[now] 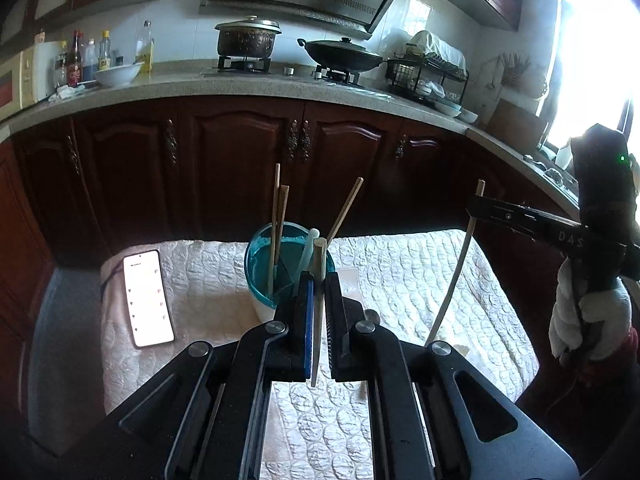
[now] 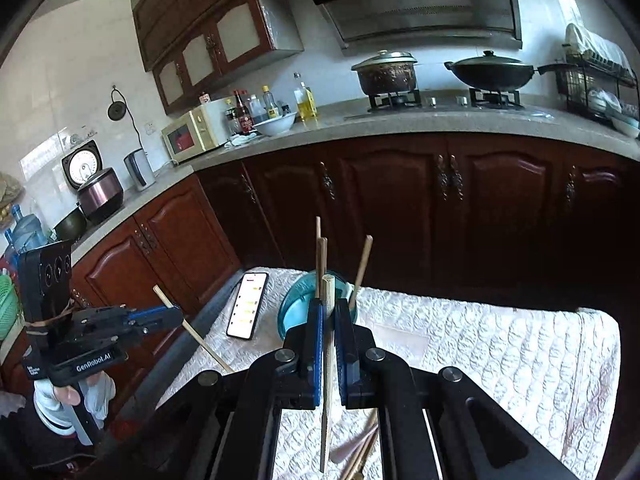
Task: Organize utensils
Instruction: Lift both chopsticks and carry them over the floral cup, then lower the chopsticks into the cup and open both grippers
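Note:
A teal utensil cup (image 1: 262, 268) stands on the white quilted table (image 1: 400, 272) and holds three wooden chopsticks (image 1: 275, 216) and a pale spoon handle (image 1: 309, 244). My left gripper (image 1: 318, 284) is shut on a wooden chopstick (image 1: 319, 300), held upright just in front of the cup. My right gripper (image 2: 329, 312) is shut on another chopstick (image 2: 327, 360), also near the cup (image 2: 296, 308). Each gripper shows in the other's view: the right one (image 1: 476, 208) with its chopstick (image 1: 456, 272), the left one (image 2: 176, 314) with its chopstick (image 2: 200, 340).
A lit phone (image 1: 148, 298) lies on the cloth left of the cup. More chopsticks (image 2: 362, 452) lie on the cloth below my right gripper. Dark wood cabinets (image 1: 240, 160) and a countertop with pots (image 1: 248, 40) stand behind the table.

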The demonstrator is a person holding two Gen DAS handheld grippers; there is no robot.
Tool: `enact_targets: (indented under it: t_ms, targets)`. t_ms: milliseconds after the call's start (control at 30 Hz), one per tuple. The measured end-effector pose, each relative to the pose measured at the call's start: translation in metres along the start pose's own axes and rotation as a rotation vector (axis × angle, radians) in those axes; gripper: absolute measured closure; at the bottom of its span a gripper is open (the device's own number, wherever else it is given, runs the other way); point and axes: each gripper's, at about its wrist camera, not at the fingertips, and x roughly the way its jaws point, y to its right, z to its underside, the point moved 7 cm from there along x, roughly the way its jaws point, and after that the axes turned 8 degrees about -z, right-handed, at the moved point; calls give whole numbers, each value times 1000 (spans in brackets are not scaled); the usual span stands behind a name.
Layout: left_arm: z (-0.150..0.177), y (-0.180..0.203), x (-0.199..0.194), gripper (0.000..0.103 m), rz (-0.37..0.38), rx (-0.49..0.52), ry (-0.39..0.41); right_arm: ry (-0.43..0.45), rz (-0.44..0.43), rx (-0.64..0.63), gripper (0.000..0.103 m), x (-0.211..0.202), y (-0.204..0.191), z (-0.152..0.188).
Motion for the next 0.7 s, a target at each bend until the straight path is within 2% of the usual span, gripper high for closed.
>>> enact_targets:
  t_ms: [700]
  targets:
    - [-12, -10, 0, 99, -35, 8, 11, 11, -17, -13, 98, 14, -10, -19]
